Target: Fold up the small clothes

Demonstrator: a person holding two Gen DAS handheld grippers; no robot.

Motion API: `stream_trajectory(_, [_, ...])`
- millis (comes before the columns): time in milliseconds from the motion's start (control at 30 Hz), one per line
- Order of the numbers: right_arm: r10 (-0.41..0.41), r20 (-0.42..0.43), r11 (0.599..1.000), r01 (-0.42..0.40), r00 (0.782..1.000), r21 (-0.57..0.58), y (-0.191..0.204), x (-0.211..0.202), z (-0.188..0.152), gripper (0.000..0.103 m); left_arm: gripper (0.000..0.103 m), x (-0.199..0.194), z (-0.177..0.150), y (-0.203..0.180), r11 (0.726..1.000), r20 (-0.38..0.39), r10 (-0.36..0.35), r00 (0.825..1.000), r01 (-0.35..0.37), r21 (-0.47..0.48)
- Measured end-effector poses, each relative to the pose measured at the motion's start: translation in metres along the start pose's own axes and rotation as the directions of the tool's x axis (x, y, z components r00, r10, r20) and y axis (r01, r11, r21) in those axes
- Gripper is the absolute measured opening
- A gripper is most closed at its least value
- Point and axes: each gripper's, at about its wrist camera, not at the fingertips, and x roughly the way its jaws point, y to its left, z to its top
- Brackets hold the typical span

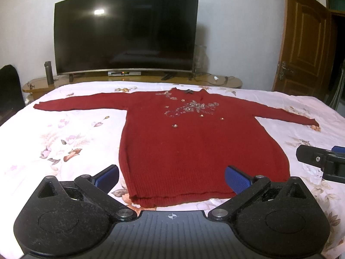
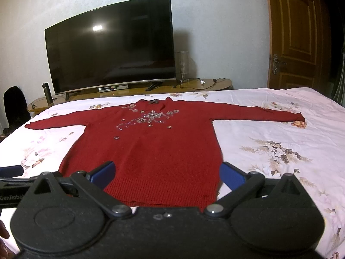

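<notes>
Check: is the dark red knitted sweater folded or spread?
Spread. The dark red knitted sweater lies flat on the floral bedsheet, both sleeves stretched outward, no folds.

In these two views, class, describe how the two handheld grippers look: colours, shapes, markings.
The left gripper and right gripper match: matte black bodies with rounded lobes, triangular cut-outs, silver pivot bolts, and ribbed blue pads on the fingers. The left carries a white crosshair mark on its ribbed base. In the right view, its side reads "GenRobo". No cables show.

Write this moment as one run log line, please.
sweater: flat on bed, unfolded | left gripper: open | right gripper: open
</notes>
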Motion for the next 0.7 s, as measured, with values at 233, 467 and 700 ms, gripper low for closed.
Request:
stream_trajectory(233, [0.001,-0.002,1.000,-0.001,1.000,-0.001,-0.0004,0.0003,-0.0001,0.102,0.103,-0.0002,-0.0002,0.0008,1.000,-0.001,0.000,1.000,0.000,0.000])
stream_trajectory(467, [0.002,-0.003,1.000,-0.002,1.000,-0.001,0.0000,0.0005,0.0002,0.103,0.103,-0.0002,-0.0005,0.0027,1.000,-0.003,0.002,1.000,-0.002,-0.001])
stream_trajectory(700, [0.001,-0.003,1.000,-0.001,1.000,-0.004,0.0013,0.0012,0.0004,0.103,0.103,-0.0022,-0.0008,0.0041,1.000,-0.001,0.001,1.000,-0.001,-0.002])
